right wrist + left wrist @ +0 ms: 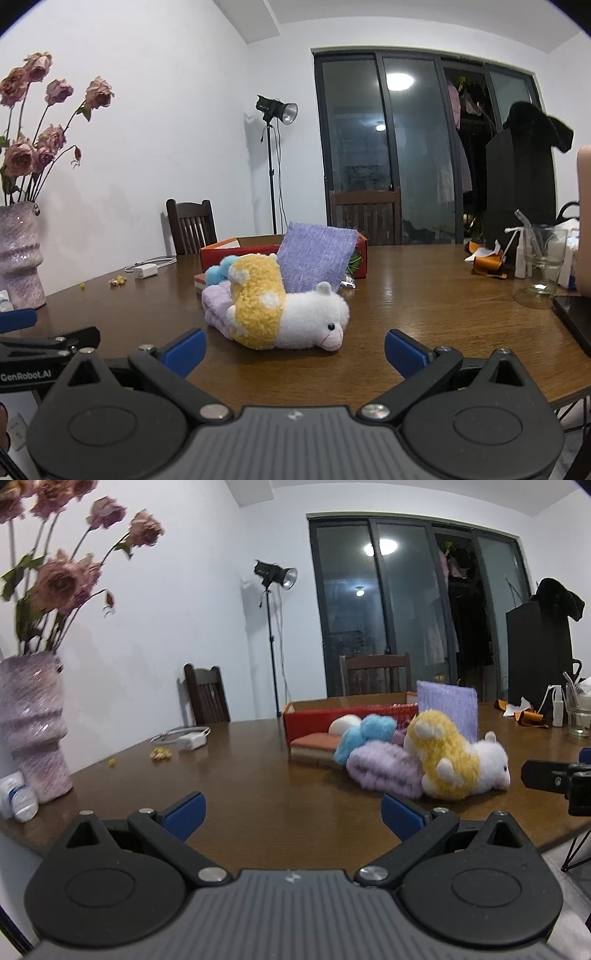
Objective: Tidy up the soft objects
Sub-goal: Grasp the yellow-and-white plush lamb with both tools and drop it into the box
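A white and yellow plush alpaca (284,312) lies on its side on the brown table, its head toward my right gripper (295,349), which stands open just short of it. In the left wrist view the alpaca (458,764) rests against a folded lilac fuzzy cloth (384,770), with a blue fluffy piece (365,736) and a white ball (343,723) behind. A purple knitted cloth (316,256) leans on the red box (360,254). My left gripper (293,814) is open and empty, left of the pile.
A pale vase with dried roses (33,723) stands at the table's left edge beside a small bottle (18,797). A white charger with cable (190,740) and crumbs lie mid-left. A glass (545,258), wrappers and a dark speaker sit at the right. Chairs stand behind the table.
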Action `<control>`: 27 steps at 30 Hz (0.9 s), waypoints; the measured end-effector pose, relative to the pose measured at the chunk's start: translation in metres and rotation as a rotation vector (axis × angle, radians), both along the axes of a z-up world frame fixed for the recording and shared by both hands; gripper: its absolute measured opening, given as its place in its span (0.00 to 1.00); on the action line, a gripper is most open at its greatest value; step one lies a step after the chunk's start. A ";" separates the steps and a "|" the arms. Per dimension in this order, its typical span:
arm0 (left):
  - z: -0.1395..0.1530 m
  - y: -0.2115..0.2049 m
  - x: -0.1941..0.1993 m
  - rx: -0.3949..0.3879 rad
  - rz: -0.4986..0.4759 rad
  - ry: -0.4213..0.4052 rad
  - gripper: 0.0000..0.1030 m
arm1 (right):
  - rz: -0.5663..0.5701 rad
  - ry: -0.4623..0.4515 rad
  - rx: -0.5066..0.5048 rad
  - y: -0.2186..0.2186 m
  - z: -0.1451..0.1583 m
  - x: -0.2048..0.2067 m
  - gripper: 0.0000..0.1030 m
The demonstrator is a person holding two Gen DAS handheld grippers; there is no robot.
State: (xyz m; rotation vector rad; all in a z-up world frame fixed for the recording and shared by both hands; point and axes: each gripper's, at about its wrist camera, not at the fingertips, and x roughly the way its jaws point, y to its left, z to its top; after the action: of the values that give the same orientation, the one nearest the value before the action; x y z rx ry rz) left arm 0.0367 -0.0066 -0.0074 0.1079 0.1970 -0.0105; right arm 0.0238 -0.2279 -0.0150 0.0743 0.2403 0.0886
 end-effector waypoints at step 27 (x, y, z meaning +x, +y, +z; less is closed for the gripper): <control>0.015 -0.059 0.127 -0.319 -0.438 0.299 0.39 | 0.202 0.303 0.414 -0.071 -0.010 0.154 0.48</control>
State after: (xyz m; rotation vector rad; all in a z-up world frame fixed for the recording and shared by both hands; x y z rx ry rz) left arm 0.1636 -0.0652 0.0074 -0.1722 0.4640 -0.4952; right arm 0.1775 -0.2992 -0.0252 0.4784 0.5301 0.3291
